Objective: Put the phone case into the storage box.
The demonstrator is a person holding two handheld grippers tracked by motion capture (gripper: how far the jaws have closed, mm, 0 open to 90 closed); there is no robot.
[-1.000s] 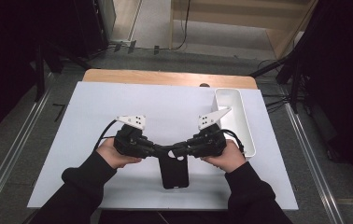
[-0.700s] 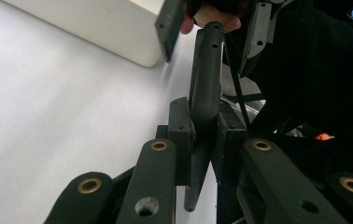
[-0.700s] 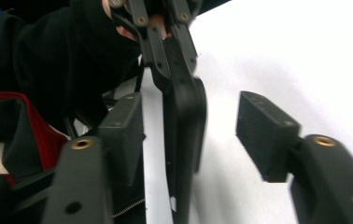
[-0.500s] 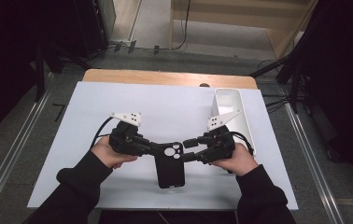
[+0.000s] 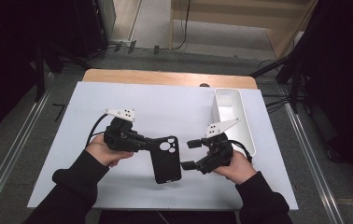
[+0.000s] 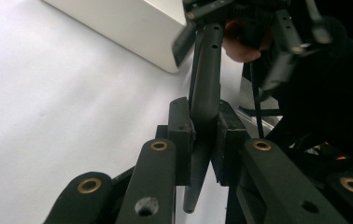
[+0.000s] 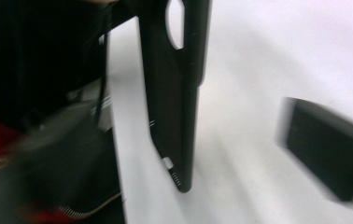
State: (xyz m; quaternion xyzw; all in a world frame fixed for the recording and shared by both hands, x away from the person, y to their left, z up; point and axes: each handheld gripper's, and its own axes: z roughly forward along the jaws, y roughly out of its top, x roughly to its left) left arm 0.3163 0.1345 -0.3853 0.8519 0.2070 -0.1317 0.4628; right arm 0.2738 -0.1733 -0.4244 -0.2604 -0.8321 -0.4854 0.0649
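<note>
Left gripper [image 5: 153, 144] is clamping your black rubbery phone case [image 5: 166, 160] near the white table's [image 5: 72, 116] front edge; right gripper [image 5: 189, 154] gaping beside it. Edge-only grip, risking slipping.

Black phone case [image 5: 165, 159], edge clamped

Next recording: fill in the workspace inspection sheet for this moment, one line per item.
Surface: white mat on a wooden table.
Job's things: black phone case, clamped at its edge; white bin at the right.
Clutter: nothing seen.
Grippers: left gripper shut on the phone case; right gripper open beside the case, apart from it.
Cables: one trails from each gripper.
Surroundings: dark room, floor rails, wooden panels beyond.
</note>
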